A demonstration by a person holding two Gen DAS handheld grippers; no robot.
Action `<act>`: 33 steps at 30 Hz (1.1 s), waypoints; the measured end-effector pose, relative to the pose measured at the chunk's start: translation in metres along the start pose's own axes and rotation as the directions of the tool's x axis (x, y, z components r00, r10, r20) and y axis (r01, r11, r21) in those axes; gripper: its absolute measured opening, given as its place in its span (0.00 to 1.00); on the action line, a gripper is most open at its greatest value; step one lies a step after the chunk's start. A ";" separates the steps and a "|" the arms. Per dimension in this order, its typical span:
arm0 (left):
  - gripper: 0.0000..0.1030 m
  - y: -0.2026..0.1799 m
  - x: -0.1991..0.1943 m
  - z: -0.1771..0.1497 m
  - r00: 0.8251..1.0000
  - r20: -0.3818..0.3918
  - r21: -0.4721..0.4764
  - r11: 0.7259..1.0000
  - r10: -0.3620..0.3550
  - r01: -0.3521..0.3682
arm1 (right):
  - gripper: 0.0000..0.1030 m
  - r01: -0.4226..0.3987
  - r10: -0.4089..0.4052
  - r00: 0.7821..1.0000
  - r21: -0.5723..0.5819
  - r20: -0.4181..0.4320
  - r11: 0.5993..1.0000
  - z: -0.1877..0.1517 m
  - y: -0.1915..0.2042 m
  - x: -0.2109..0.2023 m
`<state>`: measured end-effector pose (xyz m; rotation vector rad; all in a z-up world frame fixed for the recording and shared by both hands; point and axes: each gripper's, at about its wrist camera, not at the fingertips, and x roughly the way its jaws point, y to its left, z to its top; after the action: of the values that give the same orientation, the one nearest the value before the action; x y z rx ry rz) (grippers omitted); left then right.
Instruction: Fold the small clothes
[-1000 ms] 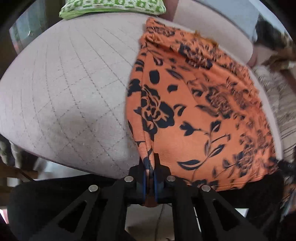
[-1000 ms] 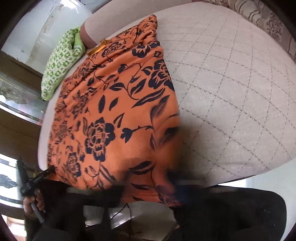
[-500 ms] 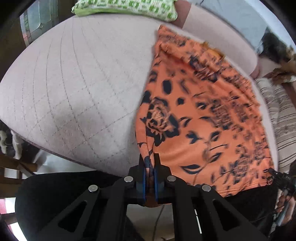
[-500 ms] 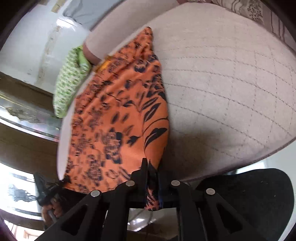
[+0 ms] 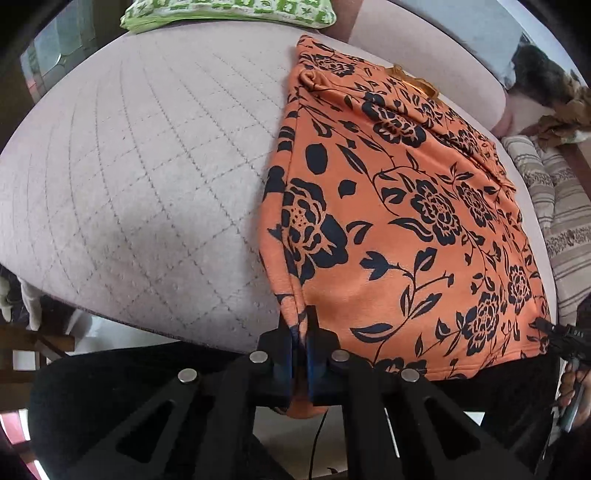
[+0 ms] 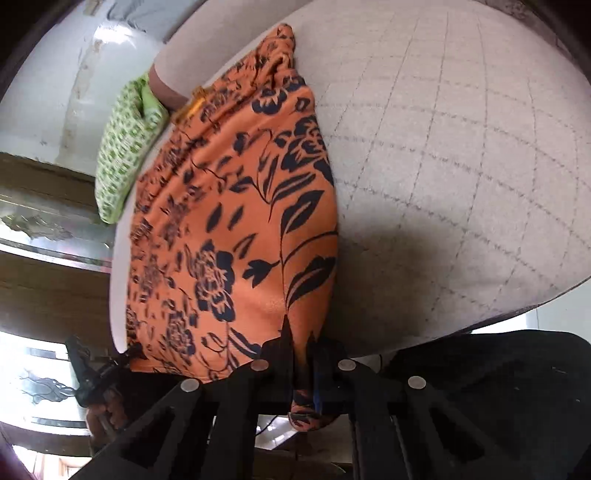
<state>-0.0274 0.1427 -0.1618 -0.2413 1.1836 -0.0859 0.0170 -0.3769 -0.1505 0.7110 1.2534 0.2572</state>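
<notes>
An orange garment with a black flower print (image 5: 399,206) lies spread on a quilted beige cushion (image 5: 140,166). My left gripper (image 5: 302,325) is shut on its near left corner at the cushion's front edge. My right gripper (image 6: 301,338) is shut on the near right corner of the garment (image 6: 236,229). The near hem is stretched between the two grippers. The right gripper also shows at the far right of the left wrist view (image 5: 554,330), and the left gripper at the lower left of the right wrist view (image 6: 92,365).
A green patterned pillow (image 5: 229,11) lies at the cushion's far edge; it also shows in the right wrist view (image 6: 125,147). A striped cushion (image 5: 557,206) sits to the right. A pink backrest (image 5: 424,44) runs behind. Dark fabric (image 5: 110,387) lies below the front edge.
Both grippers have kept their hold and pulled the near hem taut. The garment has gone from rumpled and moving to flat and spread on the cushion. The right gripper has turned to the left.
</notes>
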 end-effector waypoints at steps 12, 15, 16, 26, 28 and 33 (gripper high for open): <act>0.05 -0.030 -0.092 0.153 0.961 0.175 0.020 0.977 -0.213 0.213 | 0.07 -0.364 0.366 0.929 -0.029 0.062 0.931 0.106 0.055 -0.053; 0.10 -0.040 -0.088 0.232 0.925 0.321 -0.022 0.974 -0.205 0.224 | 0.10 -0.449 0.452 0.870 -0.063 0.197 0.891 0.187 0.080 -0.063; 0.18 -0.040 -0.073 0.254 0.922 0.340 -0.046 0.976 -0.186 0.214 | 0.11 -0.450 0.448 0.859 -0.052 0.247 0.891 0.214 0.083 -0.056; 0.76 0.007 0.083 0.276 0.978 0.187 -0.220 0.974 0.093 -0.050 | 0.81 -0.084 0.070 0.959 0.039 0.274 0.996 0.260 0.044 0.073; 0.76 0.011 0.057 0.256 0.957 0.265 -0.213 0.975 0.118 -0.061 | 0.81 -0.049 0.050 0.951 -0.011 0.307 0.999 0.233 0.047 0.061; 0.79 -0.007 0.048 0.206 0.970 0.241 -0.173 0.984 0.011 0.032 | 0.81 -0.109 0.076 0.947 0.090 0.311 0.990 0.177 0.036 0.051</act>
<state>0.1818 0.1564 -0.1301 -0.4032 0.9474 0.0387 0.2042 -0.3834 -0.1446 0.8682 0.9425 0.1499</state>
